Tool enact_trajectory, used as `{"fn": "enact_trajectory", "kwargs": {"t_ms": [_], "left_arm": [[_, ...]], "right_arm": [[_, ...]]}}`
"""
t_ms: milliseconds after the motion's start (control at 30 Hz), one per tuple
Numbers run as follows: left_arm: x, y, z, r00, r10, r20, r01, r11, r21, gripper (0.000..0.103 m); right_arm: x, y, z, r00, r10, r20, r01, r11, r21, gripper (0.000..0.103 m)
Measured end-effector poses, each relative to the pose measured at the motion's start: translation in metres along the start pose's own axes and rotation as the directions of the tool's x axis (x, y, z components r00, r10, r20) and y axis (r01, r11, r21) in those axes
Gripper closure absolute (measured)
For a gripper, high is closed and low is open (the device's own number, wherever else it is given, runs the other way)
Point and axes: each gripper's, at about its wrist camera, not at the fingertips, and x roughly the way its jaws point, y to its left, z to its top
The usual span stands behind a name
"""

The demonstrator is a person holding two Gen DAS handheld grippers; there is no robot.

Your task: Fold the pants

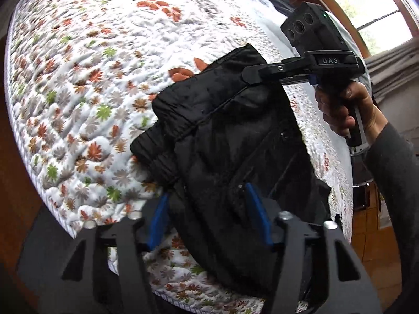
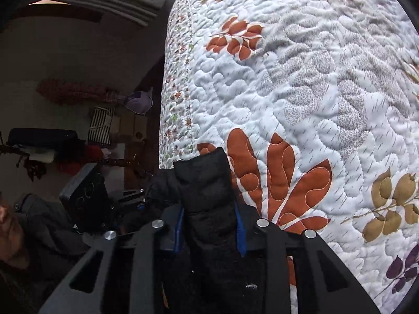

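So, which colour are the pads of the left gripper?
Blue pads, seen best in the left wrist view.

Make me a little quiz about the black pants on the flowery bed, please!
1. True or false: the black pants lie on a flowered quilt.
2. What is the right gripper clamped on? A) quilt B) pants C) nothing
3. How many grippers, counting the left gripper, have pants fabric between their fingers?

Key: 1 true; 2 B; 3 two.
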Motion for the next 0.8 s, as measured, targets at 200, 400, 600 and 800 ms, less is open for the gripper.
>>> {"fn": "enact_trajectory", "kwargs": {"t_ms": [200, 400, 600, 800], "left_arm": [[-0.012, -0.013, -0.005, 0.998, -0.053, 0.021, 0.053, 0.998, 0.034, 0.078], [-0.032, -0.038, -0.011, 0.99, -0.114, 0.077, 0.108, 0.99, 0.086, 0.084], [-0.057, -0.08, -0.019, 0.983, -0.144, 0.111, 0.122, 0.975, 0.184, 0.084], [-0.082, -0.119, -0.031, 0.976, -0.177, 0.123, 0.139, 0.953, 0.27, 0.085]], "right_arm": [[-0.023, 0.027, -0.009, 0.999, -0.036, 0.034, 0.038, 0.998, -0.041, 0.076], [-0.061, 0.058, -0.033, 0.993, -0.082, 0.087, 0.088, 0.993, -0.072, 0.078], [-0.102, 0.091, -0.072, 0.98, -0.127, 0.155, 0.141, 0.987, -0.083, 0.079], [-0.133, 0.124, -0.109, 0.961, -0.17, 0.216, 0.192, 0.978, -0.087, 0.079]]}}
